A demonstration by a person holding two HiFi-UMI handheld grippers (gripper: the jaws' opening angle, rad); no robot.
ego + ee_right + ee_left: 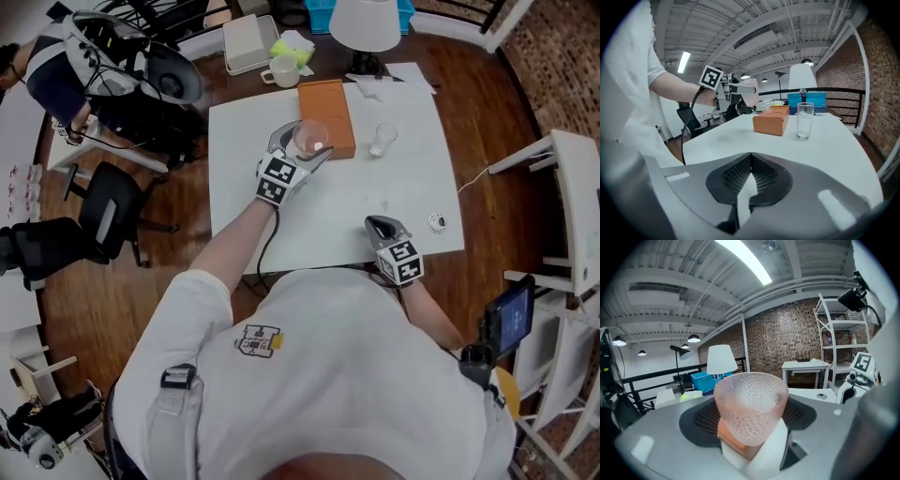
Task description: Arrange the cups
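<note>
Pink cup [750, 404] near orange box [330, 108]

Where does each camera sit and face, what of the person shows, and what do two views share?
Head view: on the head, steeply down at the table; torso, left gripper, right gripper.
Left gripper view: on that gripper, along jaws shut on the cup; right gripper at right.
Right gripper view: on that gripper, across the table; shut jaws, left arm.
Shared: head and right gripper views show box and glass.
</note>
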